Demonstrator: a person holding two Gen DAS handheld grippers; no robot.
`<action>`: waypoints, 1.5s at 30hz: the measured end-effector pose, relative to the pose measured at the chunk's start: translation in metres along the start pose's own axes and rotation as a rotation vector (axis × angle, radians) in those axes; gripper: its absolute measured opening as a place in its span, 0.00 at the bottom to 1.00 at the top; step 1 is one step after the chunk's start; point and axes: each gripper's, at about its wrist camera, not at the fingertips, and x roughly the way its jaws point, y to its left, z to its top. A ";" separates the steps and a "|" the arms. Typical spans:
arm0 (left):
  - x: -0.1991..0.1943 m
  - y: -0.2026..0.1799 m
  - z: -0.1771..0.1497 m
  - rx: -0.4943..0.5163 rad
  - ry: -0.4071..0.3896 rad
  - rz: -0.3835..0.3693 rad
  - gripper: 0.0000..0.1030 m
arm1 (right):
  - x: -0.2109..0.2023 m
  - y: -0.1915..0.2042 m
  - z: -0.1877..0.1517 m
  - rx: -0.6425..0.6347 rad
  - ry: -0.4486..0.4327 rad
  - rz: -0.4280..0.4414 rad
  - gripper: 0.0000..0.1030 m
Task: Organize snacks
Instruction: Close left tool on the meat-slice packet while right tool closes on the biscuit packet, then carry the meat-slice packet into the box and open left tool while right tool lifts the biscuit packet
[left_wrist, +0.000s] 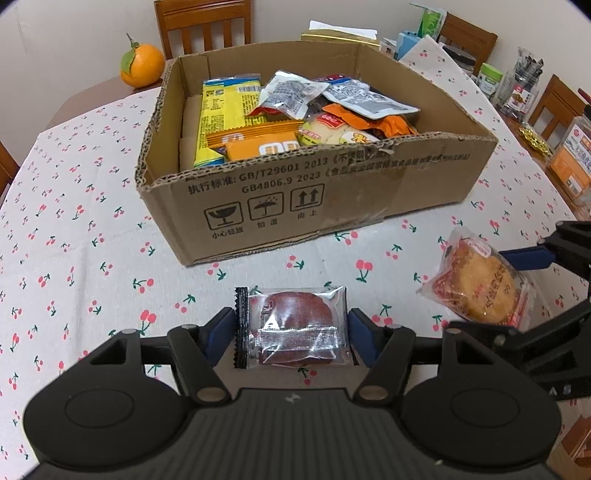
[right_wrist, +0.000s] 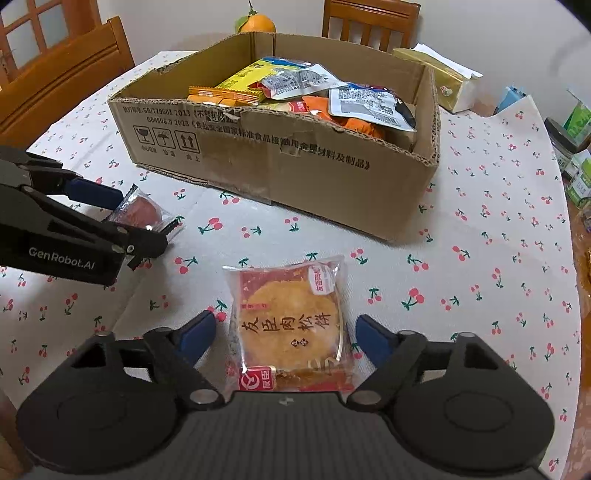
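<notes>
Left gripper (left_wrist: 291, 328): your blue pads stand on either side of the dark round cake in its clear wrapper (left_wrist: 293, 326), which lies between them. Both pads sit right at the wrapper's ends, so you appear to have it pinched, though how firm the hold is cannot be told.

Right gripper (right_wrist: 286, 332): your fingers are spread, one to each side of the meat-floss cake packet (right_wrist: 290, 325). Gaps show between both pads and the wrapper, so nothing is grasped yet.

Dark cake's place: on or just above the cherry-print tablecloth (left_wrist: 92, 258), in front of the cardboard box (left_wrist: 332, 206) and apart from it. Whether it is lifted clear of the cloth cannot be told.

Meat-floss packet's place: flat on the cloth, in front of the box's near wall, to the right of the dark cake.

Box contents: a yellow packet (left_wrist: 221, 118), orange wrappers (left_wrist: 258, 142) and silver-grey pouches (left_wrist: 291, 92) are already piled inside, so most of the sorting looks done.

What is left: by my judgement these two cakes are the only loose snacks in front of you; each has to go over the near wall and into the box. You need to squeeze the right side closed first.

Room in the box: the left part, beside the yellow packet, shows bare cardboard and looks the easier spot.

Beyond the task: an orange (left_wrist: 142, 66) with a leaf sits past the box's far left corner, and jars and cartons (left_wrist: 517, 88) stand along the table's right edge; neither seems part of this job.
</notes>
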 end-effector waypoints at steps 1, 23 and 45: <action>-0.001 0.000 0.000 0.005 0.003 -0.002 0.63 | 0.000 0.000 0.000 -0.001 -0.001 -0.003 0.78; -0.027 0.006 0.002 0.068 0.016 -0.042 0.57 | -0.023 -0.003 0.012 -0.007 -0.019 0.008 0.61; -0.071 0.004 0.104 0.190 -0.164 -0.122 0.57 | -0.080 -0.009 0.038 -0.033 -0.109 0.045 0.61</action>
